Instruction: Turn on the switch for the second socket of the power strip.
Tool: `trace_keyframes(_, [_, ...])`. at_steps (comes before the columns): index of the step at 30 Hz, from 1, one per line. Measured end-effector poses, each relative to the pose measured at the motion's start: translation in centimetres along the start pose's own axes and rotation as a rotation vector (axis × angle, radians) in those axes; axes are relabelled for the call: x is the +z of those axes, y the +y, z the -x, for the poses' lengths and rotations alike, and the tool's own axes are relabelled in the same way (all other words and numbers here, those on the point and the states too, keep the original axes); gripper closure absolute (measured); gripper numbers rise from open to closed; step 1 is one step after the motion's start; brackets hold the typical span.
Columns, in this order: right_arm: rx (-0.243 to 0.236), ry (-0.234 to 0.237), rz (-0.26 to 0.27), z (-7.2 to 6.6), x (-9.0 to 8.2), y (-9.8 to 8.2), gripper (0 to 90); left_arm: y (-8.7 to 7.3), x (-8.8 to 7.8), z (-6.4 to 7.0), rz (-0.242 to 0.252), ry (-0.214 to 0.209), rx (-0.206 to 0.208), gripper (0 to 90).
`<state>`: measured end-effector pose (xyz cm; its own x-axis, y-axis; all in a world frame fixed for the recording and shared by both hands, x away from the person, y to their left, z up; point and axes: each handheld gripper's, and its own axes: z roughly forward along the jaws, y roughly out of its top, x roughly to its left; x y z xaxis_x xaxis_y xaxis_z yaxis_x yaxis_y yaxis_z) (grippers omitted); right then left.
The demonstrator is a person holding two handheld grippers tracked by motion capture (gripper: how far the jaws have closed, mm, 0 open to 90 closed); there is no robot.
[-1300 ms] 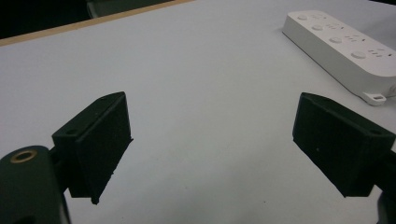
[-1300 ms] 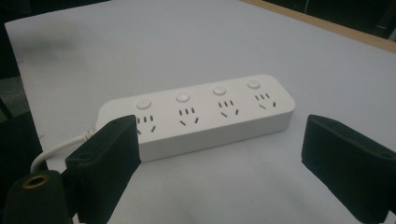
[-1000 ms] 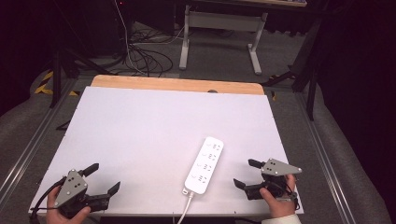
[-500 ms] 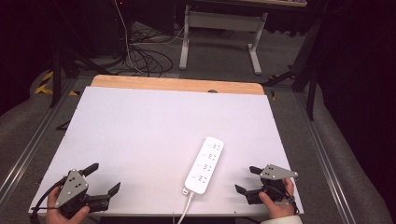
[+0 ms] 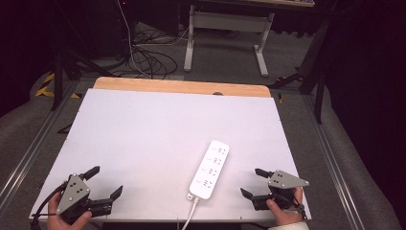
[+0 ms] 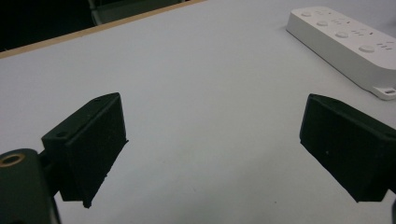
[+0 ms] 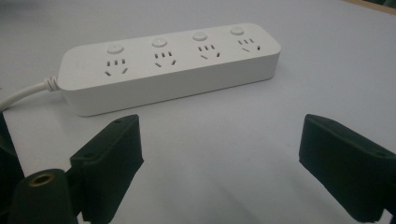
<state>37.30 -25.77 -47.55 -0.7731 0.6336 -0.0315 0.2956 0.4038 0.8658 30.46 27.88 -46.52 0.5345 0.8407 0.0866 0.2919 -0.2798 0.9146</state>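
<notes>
Nearest the table's front edge, the left gripper (image 5: 106,182) sits well to the left of the white power strip (image 5: 209,168) and the right gripper (image 5: 253,182) just to its right, each held in a hand with its jaws spread wide and nothing between them but bare white tabletop (image 5: 158,129). The power strip lies flat between them, apart from both, its cord (image 5: 189,215) running off the front edge. The right gripper view adds what the high view blurs: four buttons above four socket groups on the strip (image 7: 173,63); beyond the table lie floor cables (image 5: 148,57) and a desk frame (image 5: 230,28).
</notes>
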Motion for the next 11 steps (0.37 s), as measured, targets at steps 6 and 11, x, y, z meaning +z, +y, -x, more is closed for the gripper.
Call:
trace_keyframes(6, [0.0,0.0,-0.011,-0.03,0.12,-0.06,14.2,-0.02,0.02,0.03,-0.006,-0.003,-0.001,7.6])
trace_keyframes(11, [0.01,-0.008,-0.022,0.1,0.18,-0.17,14.6,-0.05,0.14,-0.04,-0.021,-0.02,-0.015,6.3])
